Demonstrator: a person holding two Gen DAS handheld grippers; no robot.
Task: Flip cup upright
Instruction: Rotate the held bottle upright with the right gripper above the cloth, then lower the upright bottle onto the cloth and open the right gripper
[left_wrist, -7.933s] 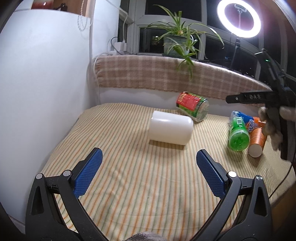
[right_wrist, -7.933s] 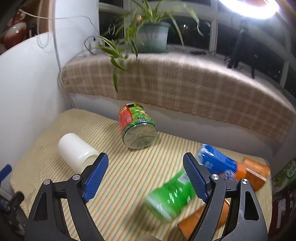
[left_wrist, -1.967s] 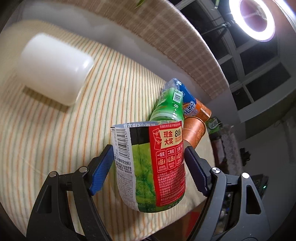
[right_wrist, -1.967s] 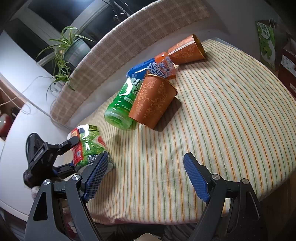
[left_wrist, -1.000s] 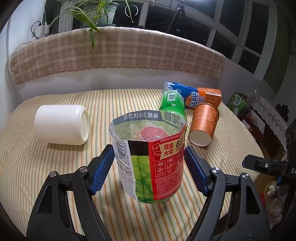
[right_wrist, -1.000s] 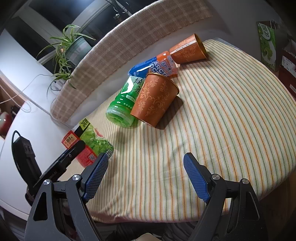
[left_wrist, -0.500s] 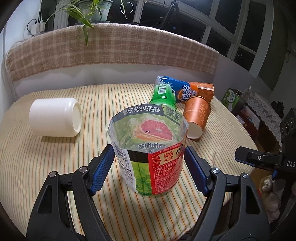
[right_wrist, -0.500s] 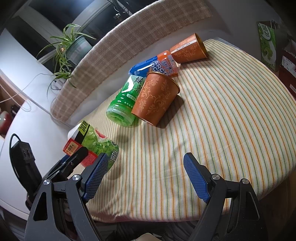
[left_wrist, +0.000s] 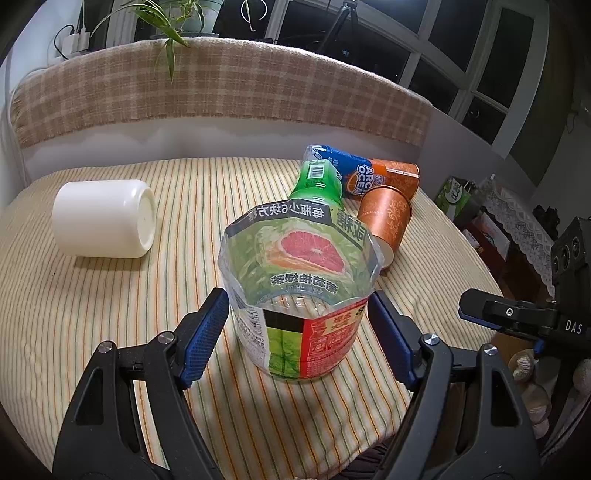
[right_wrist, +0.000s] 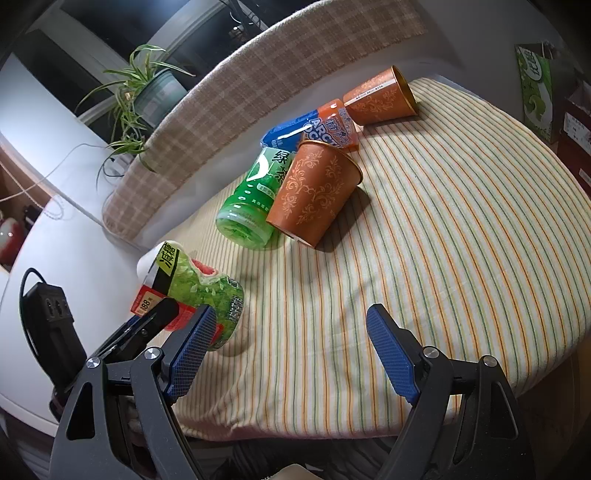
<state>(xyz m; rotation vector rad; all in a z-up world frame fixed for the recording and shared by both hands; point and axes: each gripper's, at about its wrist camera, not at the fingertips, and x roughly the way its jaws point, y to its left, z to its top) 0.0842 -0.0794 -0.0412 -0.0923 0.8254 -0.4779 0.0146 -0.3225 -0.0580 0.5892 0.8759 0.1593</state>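
One cup (left_wrist: 299, 295) stands mouth-up at centre of your left wrist view, between the left gripper (left_wrist: 299, 328) fingers, which look just apart from it. From the right wrist view, your right gripper (right_wrist: 291, 350) gapes empty; four others, orange cup (right_wrist: 314, 192) included, lie tipped.

Striped-cloth table (left_wrist: 92, 295). Cut green-label cup (left_wrist: 299, 295) upright near front edge. White cup (left_wrist: 103, 218) on side toward left edge. Green bottle (left_wrist: 317, 181), blue-orange bottle (left_wrist: 354, 170), two orange paper cups (left_wrist: 384, 218) (right_wrist: 380, 98) on sides, clustered toward back right.
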